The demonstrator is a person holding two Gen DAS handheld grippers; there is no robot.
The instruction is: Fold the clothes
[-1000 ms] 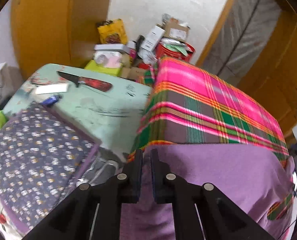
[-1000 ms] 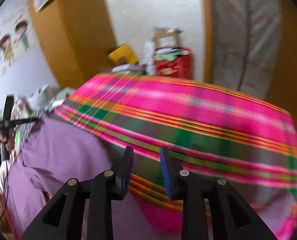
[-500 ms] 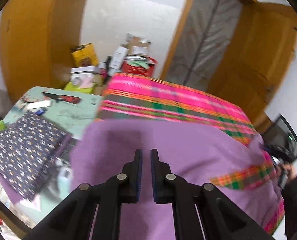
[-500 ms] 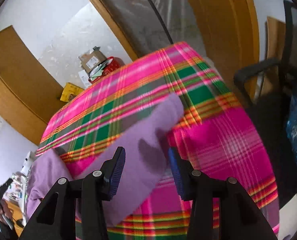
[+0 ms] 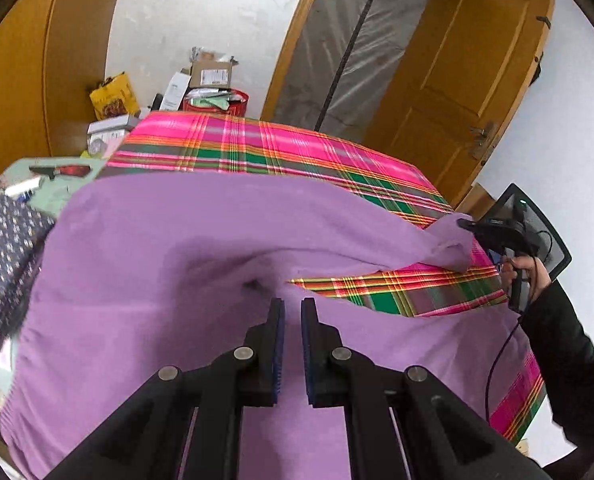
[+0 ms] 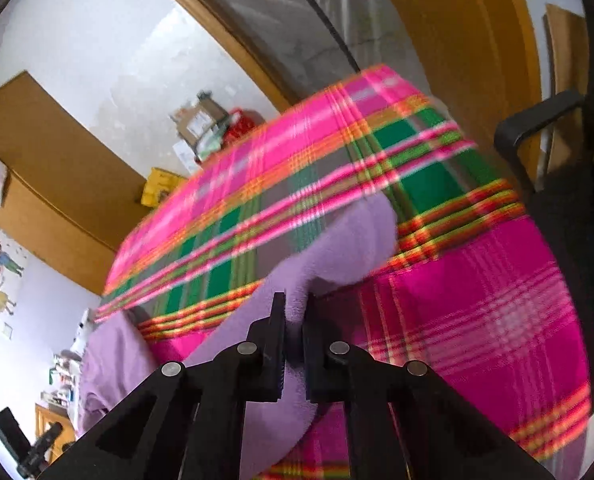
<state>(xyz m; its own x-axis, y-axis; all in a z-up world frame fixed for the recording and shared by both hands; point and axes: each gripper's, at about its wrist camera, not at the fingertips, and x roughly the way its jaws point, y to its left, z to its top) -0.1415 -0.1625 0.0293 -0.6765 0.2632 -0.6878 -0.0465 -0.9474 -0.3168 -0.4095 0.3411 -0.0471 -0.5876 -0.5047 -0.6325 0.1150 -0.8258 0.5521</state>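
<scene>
Purple sweater (image 5: 169, 248) spread on plaid table (image 5: 257, 144), unfolded; left gripper (image 5: 288, 312) pinches body, right gripper (image 6: 295, 312) clamps sleeve (image 6: 337, 252); folds remain

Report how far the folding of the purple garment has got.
Done: the purple garment lies spread over the plaid cloth. In hand: the right hand-held gripper pinches a sleeve end; the left hand-held gripper is closed at the body fabric. Left: no finished fold shows; a patterned dark garment lies folded aside.
</scene>
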